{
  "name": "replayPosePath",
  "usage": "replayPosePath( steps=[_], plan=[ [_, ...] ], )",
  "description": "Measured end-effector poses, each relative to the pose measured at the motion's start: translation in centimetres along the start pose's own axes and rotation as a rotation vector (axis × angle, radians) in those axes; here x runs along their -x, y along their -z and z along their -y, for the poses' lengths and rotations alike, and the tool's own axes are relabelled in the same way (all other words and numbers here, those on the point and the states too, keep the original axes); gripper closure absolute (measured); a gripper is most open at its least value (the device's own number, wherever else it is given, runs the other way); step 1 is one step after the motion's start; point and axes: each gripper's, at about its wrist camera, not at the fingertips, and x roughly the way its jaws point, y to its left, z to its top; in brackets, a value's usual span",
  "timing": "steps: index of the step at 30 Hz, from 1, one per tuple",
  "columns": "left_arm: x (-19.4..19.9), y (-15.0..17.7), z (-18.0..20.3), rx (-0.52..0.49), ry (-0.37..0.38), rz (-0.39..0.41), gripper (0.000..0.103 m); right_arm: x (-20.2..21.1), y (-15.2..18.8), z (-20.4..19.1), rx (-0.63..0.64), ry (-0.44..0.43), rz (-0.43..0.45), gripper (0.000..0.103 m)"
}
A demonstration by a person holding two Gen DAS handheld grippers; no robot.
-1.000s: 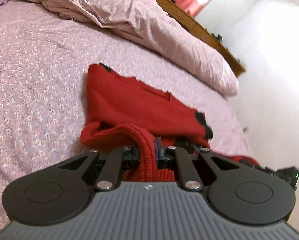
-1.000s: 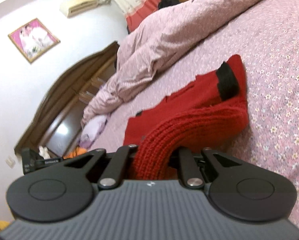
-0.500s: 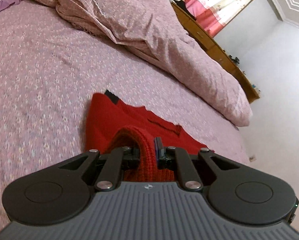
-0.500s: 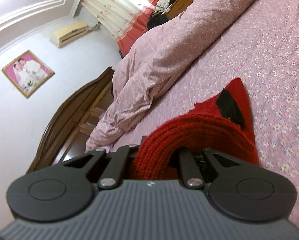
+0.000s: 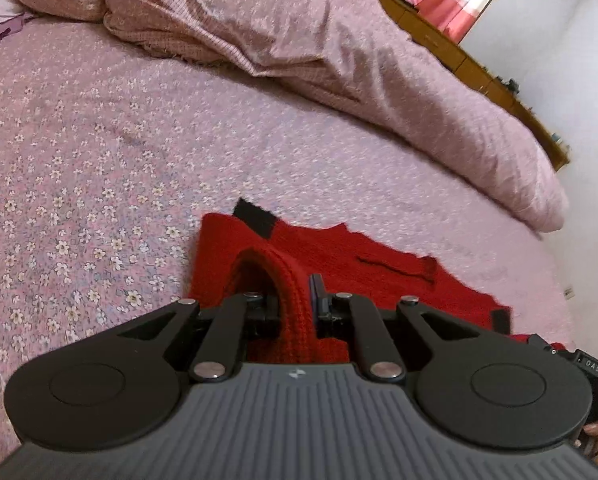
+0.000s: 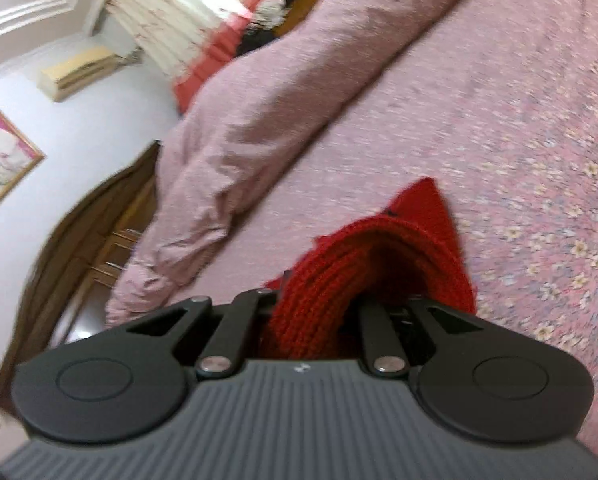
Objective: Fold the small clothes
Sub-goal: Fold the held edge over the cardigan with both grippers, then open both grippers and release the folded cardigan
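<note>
A red knit sweater (image 5: 359, 256) with black trim lies flat on the flowered bed sheet (image 5: 79, 160). My left gripper (image 5: 295, 300) is shut on a ribbed fold of it, raised in a loop over the flat part. A black patch (image 5: 255, 220) marks the sweater's far corner just ahead. In the right wrist view the red sweater (image 6: 431, 208) bunches thickly in my right gripper (image 6: 323, 292). Its jaws are opening with the knit still between them. A red corner pokes out beyond that bunch. Both sets of fingertips are hidden by the cloth.
A rumpled pink duvet (image 5: 299, 40) lies along the far side of the bed, also seen as the duvet (image 6: 279, 100) in the right wrist view. A wooden headboard (image 6: 79, 240) stands at the left, a wooden dresser (image 5: 459, 52) along the wall. The bed's edge drops off at the right.
Both grippers have carried the held knit edge forward over the flat sweater toward its far edge. Less red cloth shows ahead of them now.
</note>
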Motion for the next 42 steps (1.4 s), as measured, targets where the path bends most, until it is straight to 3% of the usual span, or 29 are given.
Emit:
replayPosePath(
  steps=[4, 7, 9, 13, 14, 18, 26, 34, 40, 42],
  plan=[
    [-1.0, 0.2, -0.7, -0.008, -0.01, -0.015, 0.088, -1.2, 0.4, 1.1, 0.038, 0.071, -0.034, 0.089],
    [-0.3, 0.2, -0.4, -0.032, -0.008, -0.017, 0.088, -1.1, 0.8, 1.4, 0.049, 0.077, -0.033, 0.088],
    [0.4, 0.2, 0.0, -0.061, -0.01, -0.019, 0.084, -0.6, 1.0, 0.8, 0.07, 0.091, -0.037, 0.079],
    [2.5, 0.2, 1.0, -0.126, -0.051, 0.002, 0.076, 0.8, 1.5, -1.2, 0.174, 0.131, -0.032, 0.036],
    [2.9, 0.1, 1.2, -0.138, -0.06, 0.01, 0.071, 1.2, 1.6, -1.7, 0.206, 0.149, -0.023, 0.032],
    [5.0, 0.2, 1.7, -0.174, -0.094, 0.048, 0.059, 2.9, 2.2, -2.8, 0.299, 0.157, -0.028, 0.032],
    [8.4, 3.7, 4.0, -0.275, -0.103, 0.071, 0.055, 5.1, 5.0, -4.8, 0.466, 0.187, -0.033, 0.032],
    [6.0, 8.9, 4.5, -0.286, -0.085, -0.025, 0.055, 4.4, 8.3, -6.0, 0.666, 0.272, -0.043, 0.035],
    [3.7, 11.5, 4.2, -0.347, -0.13, -0.05, 0.055, 3.3, 9.1, -5.5, 0.727, 0.313, -0.036, 0.056],
    [3.2, 11.8, 4.1, -0.351, -0.131, -0.045, 0.056, 3.0, 9.2, -5.1, 0.72, 0.322, -0.032, 0.057]
  ],
)
